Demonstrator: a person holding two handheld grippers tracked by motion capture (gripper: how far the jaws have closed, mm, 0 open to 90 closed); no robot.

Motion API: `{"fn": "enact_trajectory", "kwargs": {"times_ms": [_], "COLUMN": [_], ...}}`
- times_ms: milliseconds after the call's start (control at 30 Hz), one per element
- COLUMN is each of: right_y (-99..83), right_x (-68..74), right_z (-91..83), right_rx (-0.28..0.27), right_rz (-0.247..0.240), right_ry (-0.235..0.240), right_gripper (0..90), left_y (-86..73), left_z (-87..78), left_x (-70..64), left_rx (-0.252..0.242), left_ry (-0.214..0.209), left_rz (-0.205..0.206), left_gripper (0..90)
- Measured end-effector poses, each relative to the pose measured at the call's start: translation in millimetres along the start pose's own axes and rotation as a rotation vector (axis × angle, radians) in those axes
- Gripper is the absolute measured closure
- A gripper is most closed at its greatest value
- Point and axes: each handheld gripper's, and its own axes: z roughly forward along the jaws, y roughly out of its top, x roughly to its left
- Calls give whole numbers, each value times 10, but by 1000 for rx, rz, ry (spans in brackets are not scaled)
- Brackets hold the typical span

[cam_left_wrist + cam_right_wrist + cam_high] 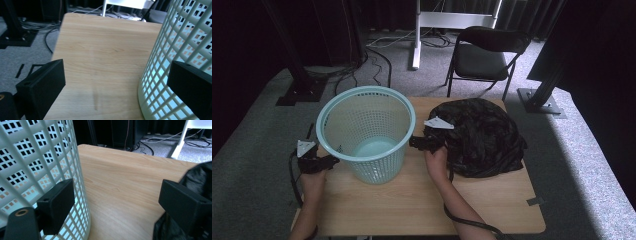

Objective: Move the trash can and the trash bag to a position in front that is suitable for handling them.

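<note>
Pale turquoise plastic lattice basket (368, 131), round and tapering, stands upright on the left half of the light wooden table (422, 200); long axis vertical, mouth up. Inside: bare bottom, nothing in it as far as the high view shows.

Left gripper (330, 162) sits low at the basket's left flank, jaws spread wide, holding nothing; in the left gripper view the lattice wall (175, 50) lies just off the right-hand jaw, bare tabletop between the jaws.

Right gripper (416, 142) sits at the basket's right flank, jaws also wide apart and empty; basket wall (37, 157) close by one jaw, crumpled black plastic bag (197, 177) by the other.

Bag (482, 135) lies heaped just right of the basket. Judgement: right gripper is nearer the bag; both flank the basket about equally.

Beyond the table: black folding chair (487, 55), grey carpet.
</note>
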Motion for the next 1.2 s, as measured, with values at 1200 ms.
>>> {"fn": "enact_trajectory", "kwargs": {"times_ms": [1200], "right_y": [-666], "right_x": [-460], "right_z": [-1442], "right_rx": [-69], "right_rz": [52], "right_ry": [-20], "right_gripper": [135], "left_y": [-210], "left_z": [-246], "left_x": [-1080], "left_rx": [72], "left_ry": [-187], "left_rz": [206], "left_gripper": [18]}}
